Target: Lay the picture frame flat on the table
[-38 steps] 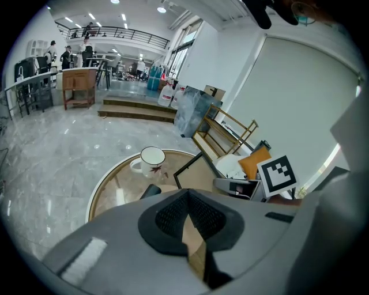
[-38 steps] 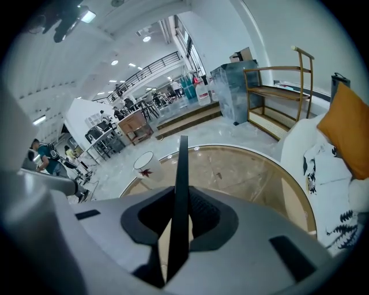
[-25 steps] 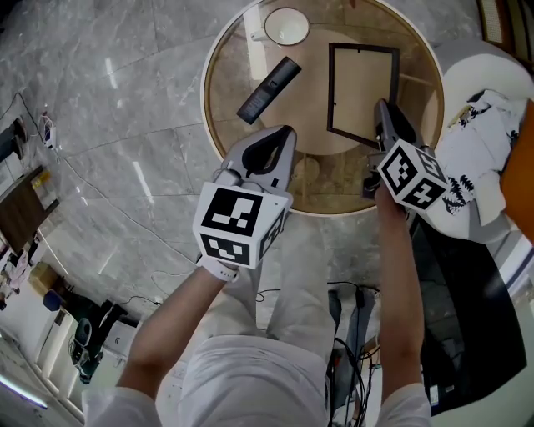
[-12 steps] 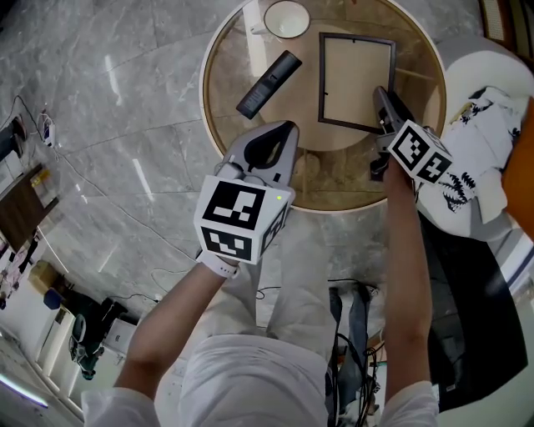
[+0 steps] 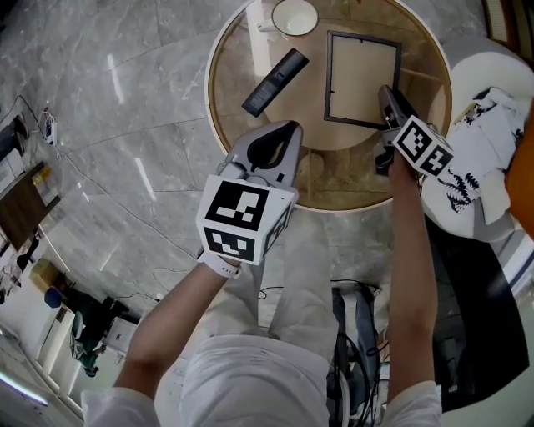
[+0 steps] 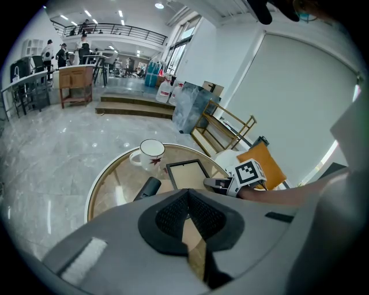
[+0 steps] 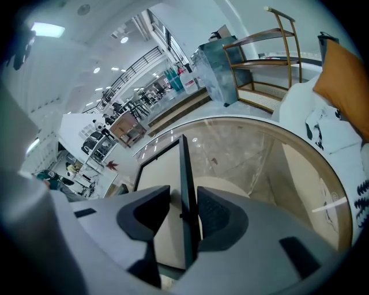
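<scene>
A dark-edged picture frame (image 5: 362,79) lies flat on the round glass table (image 5: 219,125), at its right side. My right gripper (image 5: 386,93) is at the frame's near right corner. In the right gripper view the frame's edge (image 7: 185,173) runs between the jaws of the right gripper (image 7: 183,195), which have just been opening; a gap shows beside the left pad. My left gripper (image 5: 288,129) hovers over the table's near edge, apart from the frame, with its pads meeting at the tips (image 6: 187,195) and nothing in them. The left gripper view also takes in the frame (image 6: 187,174).
A black remote (image 5: 275,81) lies left of the frame, and a white mug (image 5: 294,15) stands at the far edge. A white chair with a patterned cloth (image 5: 476,150) stands right of the table. Cables lie on the floor by my feet.
The frame has gone from tilted up to flat on the table. My right gripper has sunk with it towards the table. The left gripper has stayed put.
</scene>
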`<state>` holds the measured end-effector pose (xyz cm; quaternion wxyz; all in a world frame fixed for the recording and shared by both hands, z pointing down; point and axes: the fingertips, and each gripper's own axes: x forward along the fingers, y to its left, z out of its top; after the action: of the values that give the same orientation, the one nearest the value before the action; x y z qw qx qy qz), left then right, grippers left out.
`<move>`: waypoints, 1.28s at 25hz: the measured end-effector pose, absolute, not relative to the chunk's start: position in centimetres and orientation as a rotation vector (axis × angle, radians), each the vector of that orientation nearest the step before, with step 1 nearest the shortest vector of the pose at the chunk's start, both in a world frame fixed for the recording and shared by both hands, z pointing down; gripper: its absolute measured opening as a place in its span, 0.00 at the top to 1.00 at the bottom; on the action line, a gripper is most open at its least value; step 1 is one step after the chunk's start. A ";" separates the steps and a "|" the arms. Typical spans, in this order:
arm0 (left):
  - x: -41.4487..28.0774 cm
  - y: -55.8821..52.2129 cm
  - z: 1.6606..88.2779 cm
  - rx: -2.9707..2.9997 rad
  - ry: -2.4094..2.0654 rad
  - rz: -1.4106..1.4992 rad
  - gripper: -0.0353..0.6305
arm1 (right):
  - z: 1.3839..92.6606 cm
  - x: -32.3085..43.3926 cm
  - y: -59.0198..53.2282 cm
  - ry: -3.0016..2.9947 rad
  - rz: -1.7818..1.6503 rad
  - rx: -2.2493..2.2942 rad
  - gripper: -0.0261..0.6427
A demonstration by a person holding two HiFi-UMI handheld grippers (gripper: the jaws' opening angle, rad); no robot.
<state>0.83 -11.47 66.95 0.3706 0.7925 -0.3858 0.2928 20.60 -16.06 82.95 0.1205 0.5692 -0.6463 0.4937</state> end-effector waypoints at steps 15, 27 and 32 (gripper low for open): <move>-0.4 -9.9 66.5 2.051 -0.968 0.761 0.94 | 82.2 21.6 -15.0 -1.760 1.313 1.681 0.83; -2.2 -8.1 56.7 2.139 -0.932 0.784 0.94 | 68.5 19.3 -13.8 -1.859 1.186 1.645 0.95; -3.1 -7.8 50.6 2.186 -0.942 0.746 0.94 | 60.1 17.8 -12.1 -1.888 1.101 1.639 0.95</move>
<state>-3.06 -7.81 50.56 0.3179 0.8308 -0.3580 0.2836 17.79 -12.08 60.10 0.2036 0.5874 -0.6767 0.3945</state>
